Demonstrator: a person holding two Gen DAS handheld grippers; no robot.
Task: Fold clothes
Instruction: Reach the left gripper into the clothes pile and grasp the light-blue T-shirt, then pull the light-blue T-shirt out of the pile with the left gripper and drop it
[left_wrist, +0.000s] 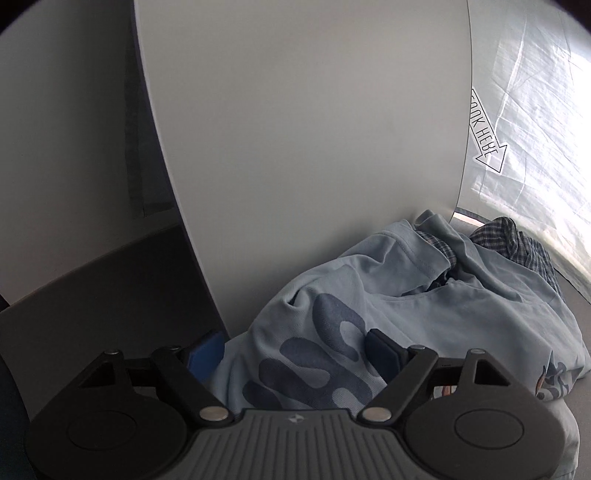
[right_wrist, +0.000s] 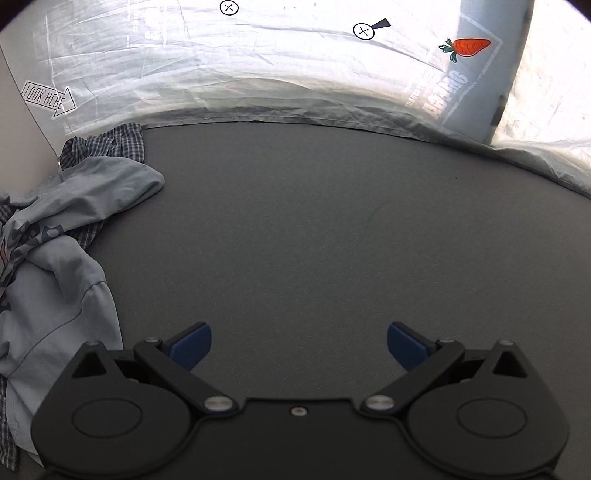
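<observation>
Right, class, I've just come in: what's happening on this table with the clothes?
A person holds a gripper in each hand over a dark grey table. A crumpled light blue T-shirt lies on a checked shirt beside a white panel. The left gripper is down at the T-shirt, fabric between its fingers, no firm pinch visible. The right gripper hangs open over bare table. Nothing is folded yet.

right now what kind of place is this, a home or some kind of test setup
Probably a staged recording setup, not a lived-in room: a bare grey table, a translucent sheet hung behind it with stuck-on markers such as a carrot sticker, and a crumpled light blue t-shirt.
</observation>
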